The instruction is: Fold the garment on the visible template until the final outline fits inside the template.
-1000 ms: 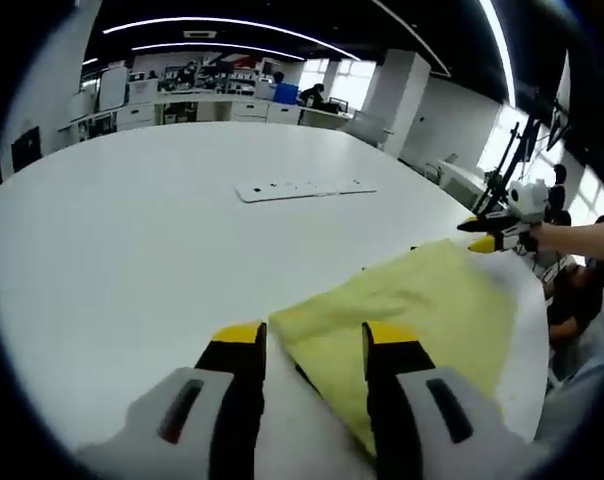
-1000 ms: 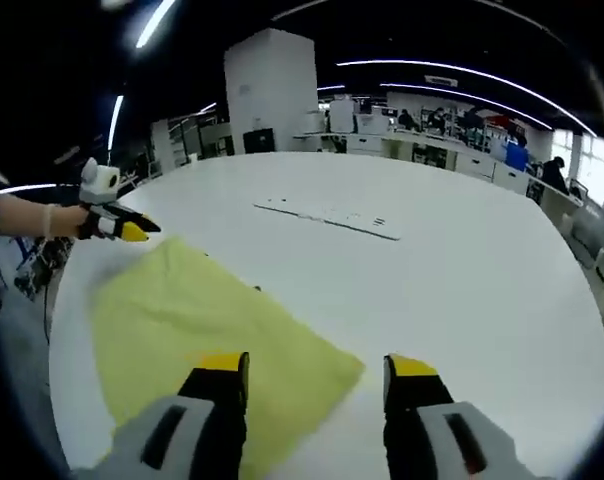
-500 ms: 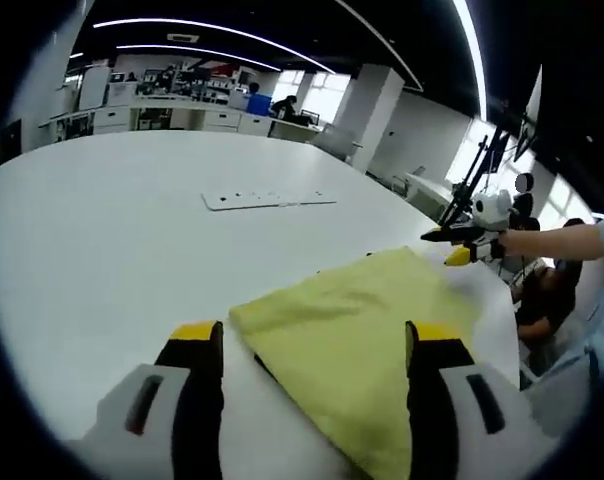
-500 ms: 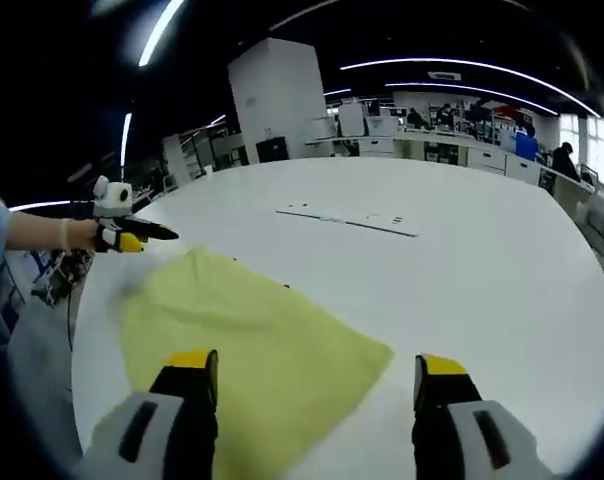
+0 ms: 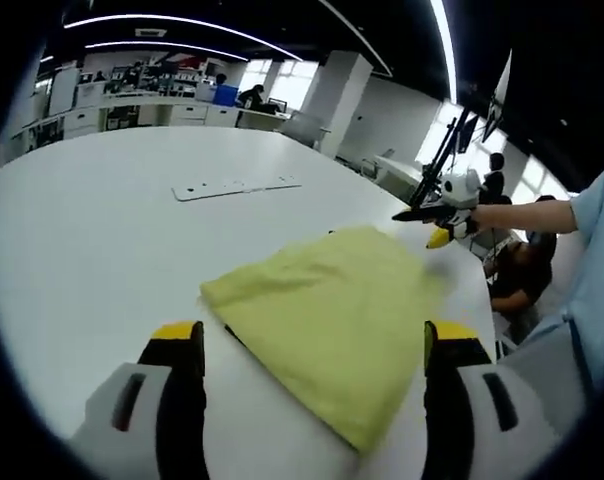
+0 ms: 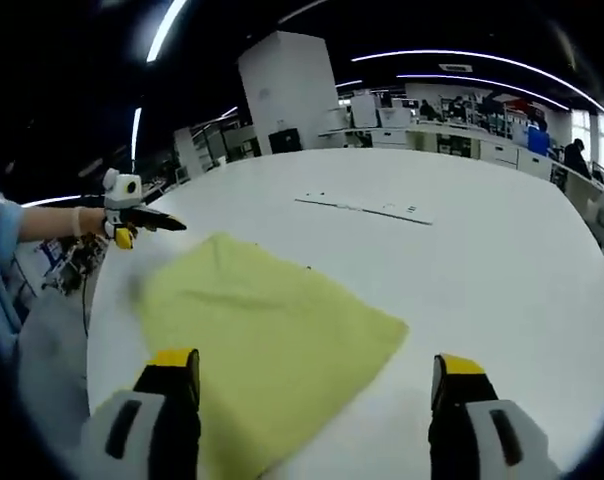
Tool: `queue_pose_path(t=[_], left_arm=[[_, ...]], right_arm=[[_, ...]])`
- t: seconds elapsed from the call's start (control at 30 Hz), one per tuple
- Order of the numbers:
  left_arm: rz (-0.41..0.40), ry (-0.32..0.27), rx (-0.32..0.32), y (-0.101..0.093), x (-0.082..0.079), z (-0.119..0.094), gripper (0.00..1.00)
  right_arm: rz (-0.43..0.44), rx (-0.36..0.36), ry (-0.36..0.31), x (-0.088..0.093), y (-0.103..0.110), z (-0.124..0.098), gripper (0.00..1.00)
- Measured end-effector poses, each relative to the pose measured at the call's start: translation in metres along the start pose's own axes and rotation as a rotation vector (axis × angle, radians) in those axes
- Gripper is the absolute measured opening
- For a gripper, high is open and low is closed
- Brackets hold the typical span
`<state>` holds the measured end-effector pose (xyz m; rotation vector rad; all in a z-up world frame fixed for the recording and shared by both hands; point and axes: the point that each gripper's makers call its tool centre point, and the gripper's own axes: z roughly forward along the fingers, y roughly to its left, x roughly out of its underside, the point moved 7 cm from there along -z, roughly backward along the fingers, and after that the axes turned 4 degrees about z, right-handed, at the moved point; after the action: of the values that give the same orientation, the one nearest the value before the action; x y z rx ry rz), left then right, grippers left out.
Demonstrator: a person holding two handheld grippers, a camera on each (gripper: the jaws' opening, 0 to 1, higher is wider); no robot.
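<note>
A yellow garment (image 5: 332, 300) lies folded flat on the white round table (image 5: 92, 240), near its edge. My left gripper (image 5: 314, 345) is open wide above the garment's near end, with nothing between its jaws. My right gripper (image 6: 317, 368) is open just as wide over the opposite end of the garment (image 6: 262, 330). In the left gripper view a hand holds the right gripper (image 5: 432, 228) beyond the garment's far corner. In the right gripper view the left gripper (image 6: 142, 222) hangs past the far left corner. Small dark marks show at the garment's edges.
A flat white strip (image 5: 232, 187) with small holes lies further in on the table, also in the right gripper view (image 6: 367, 208). The table edge (image 6: 92, 330) runs close beside the garment. A seated person (image 5: 522, 285) is past that edge. Desks stand far behind.
Both grippers' jaws have spread wider apart. Both views have shifted and more of the garment shows; it lies where it was.
</note>
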<state>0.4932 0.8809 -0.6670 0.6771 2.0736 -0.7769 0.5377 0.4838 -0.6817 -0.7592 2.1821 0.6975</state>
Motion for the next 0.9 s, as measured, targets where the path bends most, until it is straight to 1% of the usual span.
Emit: queue_pose_path(t=[0.1,0.17,0.23,0.33,0.4,0.47,0.6,0.77,0.83,0.9], left_arm=[[-0.007,0.002,0.009,-0.006,0.006,-0.009,0.79],[-0.026,-0.02,0.016,-0.009,0.011,-0.014,0.75],[-0.038,-0.022,0.017,-0.011,0.017,-0.018,0.72],[-0.065,-0.01,0.025,-0.015,0.031,-0.025,0.67],[-0.065,-0.007,0.032,-0.017,0.036,-0.029,0.64],[-0.065,0.013,0.038,-0.019,0.043,-0.035,0.63],[-0.071,0.025,0.038,-0.021,0.052,-0.046,0.61],[-0.079,0.023,0.037,-0.028,0.06,-0.054,0.6],[-0.074,0.044,0.034,-0.03,0.065,-0.055,0.59],[-0.073,0.047,0.043,-0.032,0.068,-0.055,0.57]], right_arm=[[-0.024,-0.006,0.017,0.007,0.006,-0.01,0.95],[-0.03,-0.002,0.015,0.012,0.007,-0.017,0.94],[-0.021,-0.002,0.011,0.018,0.009,-0.023,0.93],[-0.003,0.0,0.007,0.029,0.013,-0.032,0.92],[0.007,-0.001,0.006,0.035,0.016,-0.038,0.91],[0.012,-0.003,0.008,0.042,0.018,-0.041,0.91],[0.021,-0.004,0.025,0.056,0.021,-0.048,0.89],[0.019,0.002,0.031,0.065,0.024,-0.053,0.84],[0.027,-0.003,0.034,0.067,0.025,-0.053,0.81],[0.024,-0.002,0.04,0.07,0.026,-0.054,0.78]])
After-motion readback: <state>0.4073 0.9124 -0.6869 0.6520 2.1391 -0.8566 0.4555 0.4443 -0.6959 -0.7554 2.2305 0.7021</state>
